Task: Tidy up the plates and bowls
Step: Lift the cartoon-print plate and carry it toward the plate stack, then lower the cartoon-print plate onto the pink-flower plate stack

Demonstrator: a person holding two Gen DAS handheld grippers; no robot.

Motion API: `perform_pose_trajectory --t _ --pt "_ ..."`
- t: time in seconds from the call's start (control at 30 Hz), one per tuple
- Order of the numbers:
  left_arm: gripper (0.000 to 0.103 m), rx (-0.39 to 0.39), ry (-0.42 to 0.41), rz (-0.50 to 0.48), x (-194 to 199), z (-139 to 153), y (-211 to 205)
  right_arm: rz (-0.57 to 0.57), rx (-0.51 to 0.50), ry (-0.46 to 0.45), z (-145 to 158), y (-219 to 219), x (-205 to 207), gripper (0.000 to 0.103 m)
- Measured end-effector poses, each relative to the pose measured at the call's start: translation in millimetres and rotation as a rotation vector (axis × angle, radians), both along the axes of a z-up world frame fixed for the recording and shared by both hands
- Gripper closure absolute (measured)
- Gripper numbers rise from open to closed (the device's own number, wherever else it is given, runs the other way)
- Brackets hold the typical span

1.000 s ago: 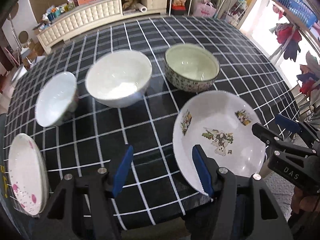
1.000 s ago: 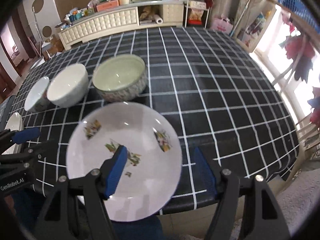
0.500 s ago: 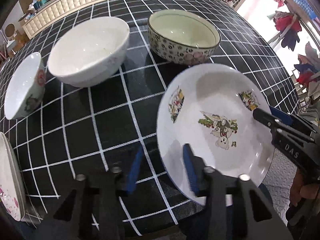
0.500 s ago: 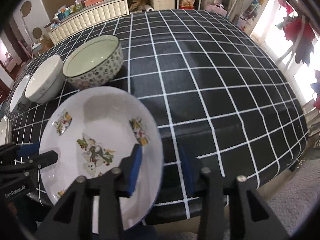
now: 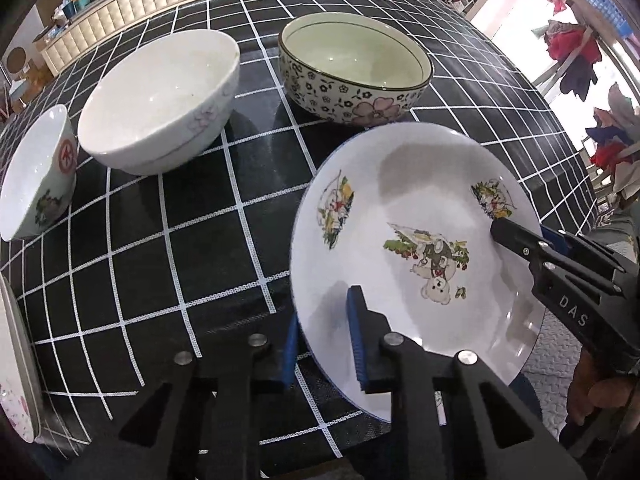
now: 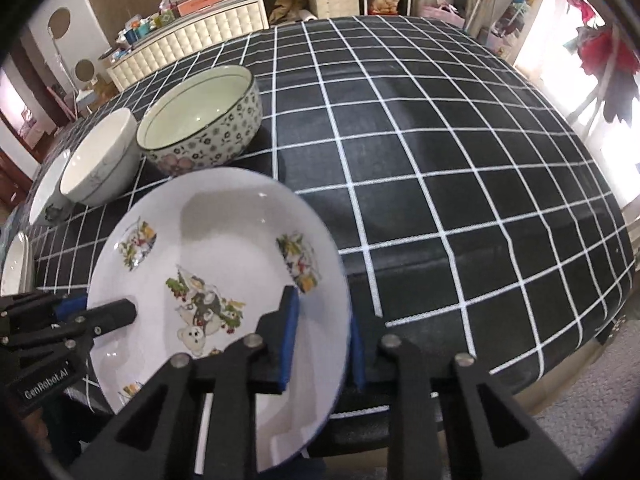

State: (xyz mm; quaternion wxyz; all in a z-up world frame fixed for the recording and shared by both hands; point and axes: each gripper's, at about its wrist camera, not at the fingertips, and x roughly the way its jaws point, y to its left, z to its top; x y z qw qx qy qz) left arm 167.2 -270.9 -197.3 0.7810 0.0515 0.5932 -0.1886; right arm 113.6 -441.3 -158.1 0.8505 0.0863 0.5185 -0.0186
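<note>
A white plate with cartoon bear prints [image 5: 420, 208] lies at the near edge of the black checked table, partly overhanging it. My left gripper [image 5: 324, 312] straddles its left rim, one blue pad inside and one outside. The jaws are closing and the pads meet the rim. My right gripper [image 6: 322, 312] straddles the right rim of the same plate [image 6: 224, 232] the same way, its jaws also closing on the rim. Behind the plate stand a flowered bowl [image 5: 356, 68], a larger white bowl [image 5: 160, 96] and a small white bowl [image 5: 36, 176].
A pink-speckled plate [image 5: 16, 380] sits at the far left table edge. The checked cloth [image 6: 440, 160] stretches away to the right. A white cabinet [image 6: 192, 36] with clutter stands beyond the table. Floor shows below the near edge.
Both grippers sank toward the plate and their jaws narrowed from wide apart to close around its rim, the left on the left side, the right on the right.
</note>
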Motion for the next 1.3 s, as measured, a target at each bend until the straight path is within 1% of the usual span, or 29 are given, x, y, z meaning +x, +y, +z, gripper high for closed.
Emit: perform_pose_trajectory --t 0.07,0.2,0.3,0.47,0.73,0.93,1.07,1.17,1.3 --pt "0.083 -0.002 0.002 0.016 0.1 0.3 -0.3 -0.030 0.021 -0.001 -0.4 -2.0 2.6 0.076" --pt "0.083 0.023 -0.029 0.011 -4.0 7.6 9.5 -0.025 -0.007 -0.003 5.1 4.1 -0.6 0.079" --pt "0.083 0.016 -0.031 0.020 -4.0 16.2 23.9 -0.014 0.003 -0.017 13.6 10.0 -3.3 0.080" --pt "0.083 0.020 -0.074 0.052 -10.7 38.9 58.8 0.013 0.021 -0.055 33.1 38.3 -4.1 0.082" --pt "0.084 0.022 -0.129 0.161 -26.1 73.0 144.3 0.113 0.035 -0.095 60.1 105.7 -0.4 0.082" --pt "0.084 0.020 -0.150 0.253 -39.3 89.1 213.3 0.200 0.032 -0.119 74.6 162.7 5.0 0.084" --pt "0.084 0.034 -0.150 0.317 -46.3 91.6 249.9 0.256 0.042 -0.117 76.9 202.3 10.3 0.084" --pt "0.084 0.056 -0.148 0.373 -50.1 92.2 287.6 0.303 0.056 -0.104 72.5 232.1 12.9 0.084" --pt "0.085 0.074 -0.150 0.417 -56.0 91.7 327.5 0.356 0.065 -0.092 66.5 273.6 16.8 0.084"
